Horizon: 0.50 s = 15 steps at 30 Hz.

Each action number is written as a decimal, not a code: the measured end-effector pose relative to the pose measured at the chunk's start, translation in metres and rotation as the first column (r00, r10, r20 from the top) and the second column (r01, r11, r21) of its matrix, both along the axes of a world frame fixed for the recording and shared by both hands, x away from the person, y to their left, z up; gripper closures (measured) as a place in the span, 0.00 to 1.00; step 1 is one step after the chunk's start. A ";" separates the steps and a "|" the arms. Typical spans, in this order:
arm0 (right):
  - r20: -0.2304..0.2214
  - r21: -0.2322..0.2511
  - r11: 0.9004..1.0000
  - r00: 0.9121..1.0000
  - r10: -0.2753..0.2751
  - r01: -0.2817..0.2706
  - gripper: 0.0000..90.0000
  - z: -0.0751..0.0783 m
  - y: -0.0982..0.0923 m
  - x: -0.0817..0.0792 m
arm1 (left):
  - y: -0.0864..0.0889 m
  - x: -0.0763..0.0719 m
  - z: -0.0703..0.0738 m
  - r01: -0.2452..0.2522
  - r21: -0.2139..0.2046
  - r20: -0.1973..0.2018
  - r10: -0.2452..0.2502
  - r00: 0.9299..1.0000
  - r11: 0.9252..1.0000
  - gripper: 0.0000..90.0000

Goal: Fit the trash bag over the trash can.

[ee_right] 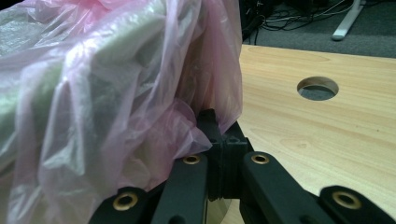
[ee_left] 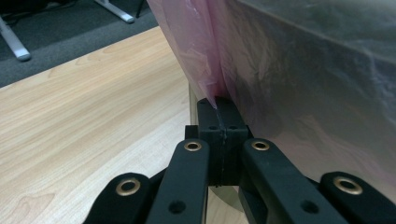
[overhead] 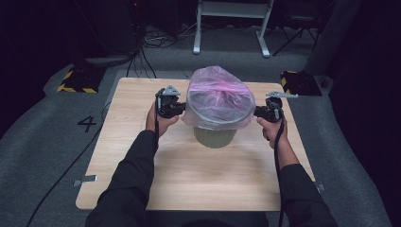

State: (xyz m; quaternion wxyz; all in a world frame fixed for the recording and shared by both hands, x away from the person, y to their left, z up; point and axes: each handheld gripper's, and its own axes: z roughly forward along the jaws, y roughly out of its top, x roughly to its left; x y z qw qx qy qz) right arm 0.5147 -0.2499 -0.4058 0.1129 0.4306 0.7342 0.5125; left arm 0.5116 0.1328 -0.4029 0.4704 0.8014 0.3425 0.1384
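The thin, translucent pink plastic bin bag (overhead: 218, 94) is draped over the mouth of a round pale green waste bin (overhead: 215, 136), which stands near the middle of the light wooden table (overhead: 198, 175). The bag is stretched across the bin's rim and bulges up above it, with its loose edge hanging down around the upper wall. The left gripper (overhead: 178, 108) is at the bin's left side and the right gripper (overhead: 259, 112) at its right side, both level with the hanging edge, so the bag lies directly between the two tools. In the left gripper view the black jaws are pressed together with a fold of the pink film (ee_left: 212, 95) pinched at their tips, right against the bin's wall. In the right gripper view the jaws are likewise clamped, and the crumpled hem of the bag (ee_right: 196, 121) runs into them. Holding opposite sides at the same height appears meant to keep the film evenly taut, so that the liner can be drawn down over the rim without slipping off on one side. A round hole in the tabletop (ee_right: 317, 87) shows beyond the right gripper, well apart from the bin. The person's dark sleeves (overhead: 132, 175) reach in from the near edge.
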 end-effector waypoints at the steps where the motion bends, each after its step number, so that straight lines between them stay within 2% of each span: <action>1: 0.000 0.000 1.000 1.000 0.000 0.000 1.00 0.000 0.000 0.000 | 0.000 0.000 0.000 0.000 0.000 0.000 0.000 1.000 1.000 1.00; 5: -0.001 0.024 0.999 0.999 0.036 -0.036 1.00 -0.002 -0.003 -0.009 | 0.003 -0.010 -0.001 0.024 0.000 0.007 -0.024 1.000 1.000 1.00; 7: -0.003 0.026 0.998 0.998 0.056 -0.056 1.00 -0.003 -0.004 -0.015 | 0.004 -0.016 0.000 0.039 0.015 0.015 -0.039 0.999 0.999 1.00; 10: 0.024 -0.019 0.996 0.996 0.082 -0.082 1.00 0.000 -0.006 -0.026 | 0.006 -0.026 0.001 0.064 0.024 0.030 -0.065 0.997 0.998 1.00; 11: 0.024 -0.019 0.996 0.996 0.082 -0.082 1.00 0.000 -0.006 -0.026 | 0.007 -0.028 0.001 0.063 0.028 0.034 -0.064 0.997 0.998 1.00; 12: 0.044 -0.065 0.996 0.997 0.070 -0.067 1.00 0.003 -0.006 -0.030 | 0.012 -0.032 0.002 0.041 0.036 0.055 -0.043 0.998 0.999 1.00; 13: 0.044 -0.065 0.996 0.997 0.070 -0.067 1.00 0.003 -0.006 -0.030 | 0.012 -0.032 0.002 0.041 0.036 0.055 -0.043 0.998 0.999 1.00; 14: 0.071 -0.088 0.995 0.997 0.043 -0.037 1.00 0.007 -0.010 -0.033 | 0.017 -0.035 0.003 0.017 0.023 0.090 -0.019 0.996 1.000 1.00; 15: 0.071 -0.088 0.995 0.997 0.043 -0.037 1.00 0.007 -0.010 -0.033 | 0.017 -0.035 0.003 0.017 0.023 0.090 -0.019 0.996 1.000 1.00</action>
